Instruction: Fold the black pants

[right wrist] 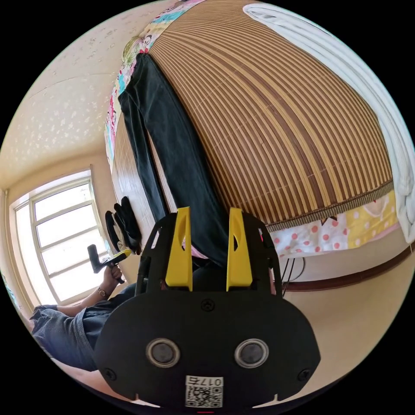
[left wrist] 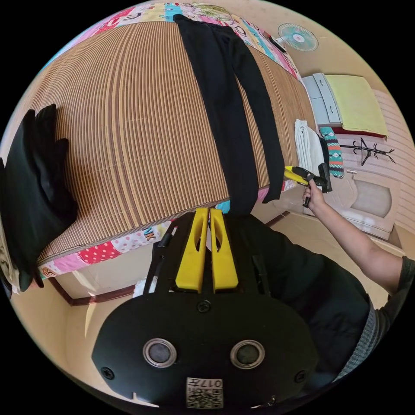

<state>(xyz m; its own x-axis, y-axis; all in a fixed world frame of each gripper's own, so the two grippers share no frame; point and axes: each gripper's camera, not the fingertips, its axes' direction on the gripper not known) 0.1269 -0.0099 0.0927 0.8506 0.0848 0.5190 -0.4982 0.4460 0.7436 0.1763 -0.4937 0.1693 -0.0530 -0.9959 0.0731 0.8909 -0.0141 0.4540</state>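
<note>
1. Left gripper view: the left gripper has its two yellow jaws closed against each other, with nothing between them. Its tips sit just off the near edge of the bed, beside the hanging end of the black pants.
2. In that same view the right gripper is held in a hand off the bed's near corner; whether its jaws are open or closed I cannot tell.
3. The black pants lie stretched across the striped bamboo mat, legs side by side, one end draped over the near edge.
4. Right gripper view: the right gripper has jaws parted, gripping nothing, the pants' hanging end showing between them.
5. There the black pants run from the far edge to the near edge of the mat.
</note>
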